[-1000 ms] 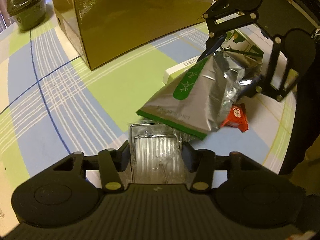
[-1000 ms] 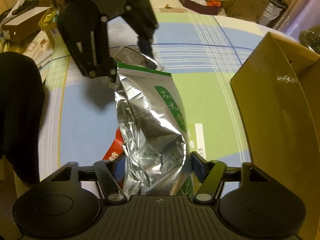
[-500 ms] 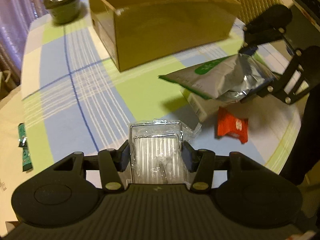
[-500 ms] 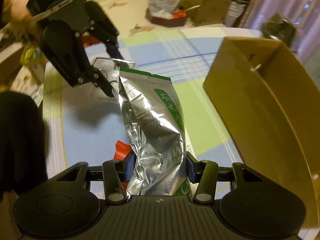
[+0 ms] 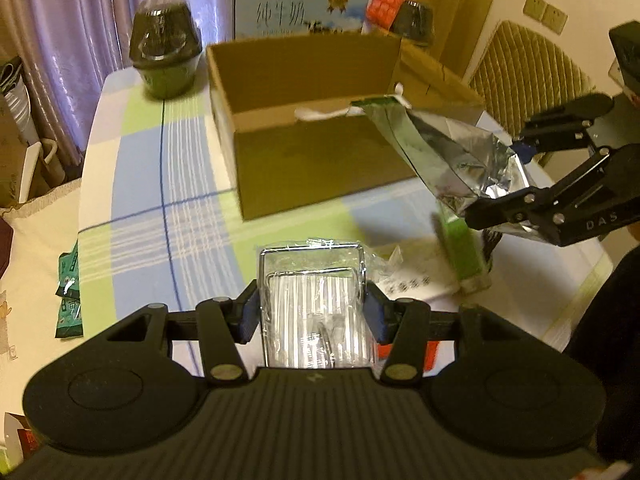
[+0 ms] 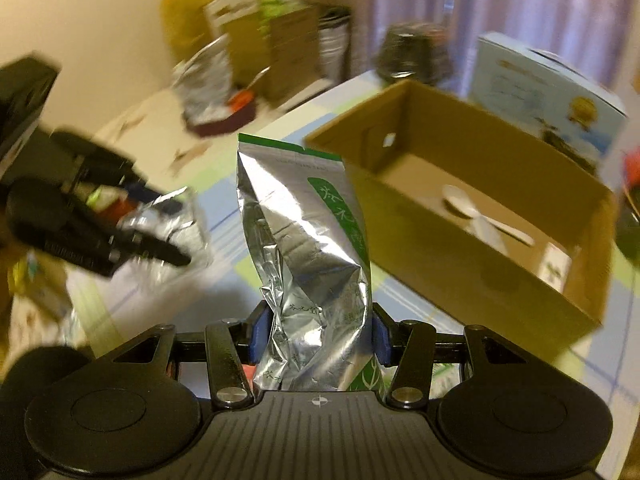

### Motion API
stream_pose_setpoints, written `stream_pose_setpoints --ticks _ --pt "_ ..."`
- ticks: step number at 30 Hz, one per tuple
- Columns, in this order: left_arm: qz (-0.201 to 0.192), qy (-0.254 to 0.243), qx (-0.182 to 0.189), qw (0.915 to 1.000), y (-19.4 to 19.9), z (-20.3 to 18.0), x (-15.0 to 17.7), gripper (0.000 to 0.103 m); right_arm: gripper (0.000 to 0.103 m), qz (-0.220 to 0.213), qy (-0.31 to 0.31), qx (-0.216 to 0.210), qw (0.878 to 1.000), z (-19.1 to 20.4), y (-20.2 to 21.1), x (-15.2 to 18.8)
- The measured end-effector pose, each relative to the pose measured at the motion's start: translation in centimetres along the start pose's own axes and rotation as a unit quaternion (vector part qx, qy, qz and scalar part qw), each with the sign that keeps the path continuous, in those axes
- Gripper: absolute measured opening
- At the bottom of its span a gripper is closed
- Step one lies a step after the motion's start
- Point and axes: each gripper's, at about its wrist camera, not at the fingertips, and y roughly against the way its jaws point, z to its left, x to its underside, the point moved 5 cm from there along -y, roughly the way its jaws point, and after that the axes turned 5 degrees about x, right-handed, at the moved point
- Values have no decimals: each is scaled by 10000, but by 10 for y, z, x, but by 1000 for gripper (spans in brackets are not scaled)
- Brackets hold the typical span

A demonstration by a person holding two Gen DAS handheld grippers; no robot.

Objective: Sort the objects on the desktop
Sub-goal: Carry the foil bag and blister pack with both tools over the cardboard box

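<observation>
The crinkled silver foil pouch with green printing (image 6: 308,248) is glossy and mirror-bright, creased all over. The clear plastic-wrapped packet with a chrome-looking rim (image 5: 314,308) shines too, while the open brown cardboard box (image 5: 320,128) looks matt and papery. The checked blue-and-green cloth on the tabletop (image 5: 160,200) looks soft and dull.

i see a silver foil pouch (image 6: 308,248) with a green top edge and a green band of pale lettering. the cardboard box (image 5: 320,128) is plain brown. my tablecloth (image 5: 160,208) is checked in pale blue, light green and cream, crossed by dark blue lines. the curtains (image 5: 60,40) are lilac, and the sachets (image 5: 70,292) are teal.
</observation>
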Motion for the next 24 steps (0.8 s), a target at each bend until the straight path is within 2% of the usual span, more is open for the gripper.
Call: stream_pose_setpoints --ticks 6,13,24 --pt "-119 -97 -83 9998 5 -25 -29 47 47 -216 -768 175 9967 -27 38 -11" --pt "-272 -192 -242 9992 1 -38 -70 47 47 -505 -1509 451 9862 -70 67 -27" --pt "-565 73 -434 9974 -22 -25 -141 47 47 -782 -2025 897 9720 -139 64 -61"
